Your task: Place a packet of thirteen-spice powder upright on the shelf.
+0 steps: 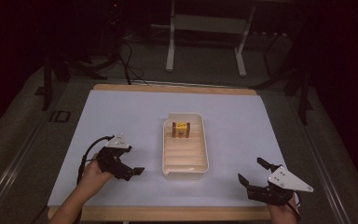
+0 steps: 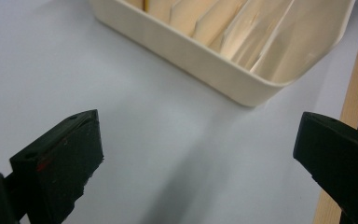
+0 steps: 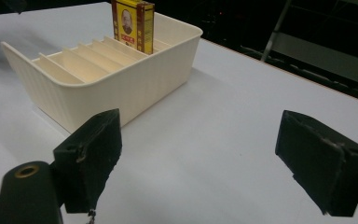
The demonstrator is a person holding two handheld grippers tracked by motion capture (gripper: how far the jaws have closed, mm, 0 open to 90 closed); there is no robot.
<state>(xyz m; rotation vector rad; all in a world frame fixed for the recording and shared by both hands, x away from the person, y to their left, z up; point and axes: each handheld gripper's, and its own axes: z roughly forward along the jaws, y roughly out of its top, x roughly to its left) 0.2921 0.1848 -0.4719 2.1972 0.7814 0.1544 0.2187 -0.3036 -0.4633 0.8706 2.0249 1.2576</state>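
A cream tray (image 1: pixel 185 174) with several slotted dividers sits in the middle of the pale mat. A small yellow and red box (image 1: pixel 181 129) stands upright in its farthest slot. My left gripper (image 1: pixel 133 166) rests left of the tray's near end, open and holding nothing. In the left gripper view the gripper (image 2: pixel 198 135) faces the tray's near corner (image 2: pixel 200 56). My right gripper (image 1: pixel 252 171) is open at the front right, well apart from the tray. In the right gripper view its wide jaws (image 3: pixel 200 135) frame bare mat, with the tray (image 3: pixel 121 88) and box (image 3: pixel 133 25) beyond.
The pale mat (image 1: pixel 121 116) lies on a wooden board whose edge (image 1: pixel 168 213) runs along the front. Behind the table stand a metal frame (image 1: pixel 205 42) and loose cables (image 1: pixel 126 56) in a dark room.
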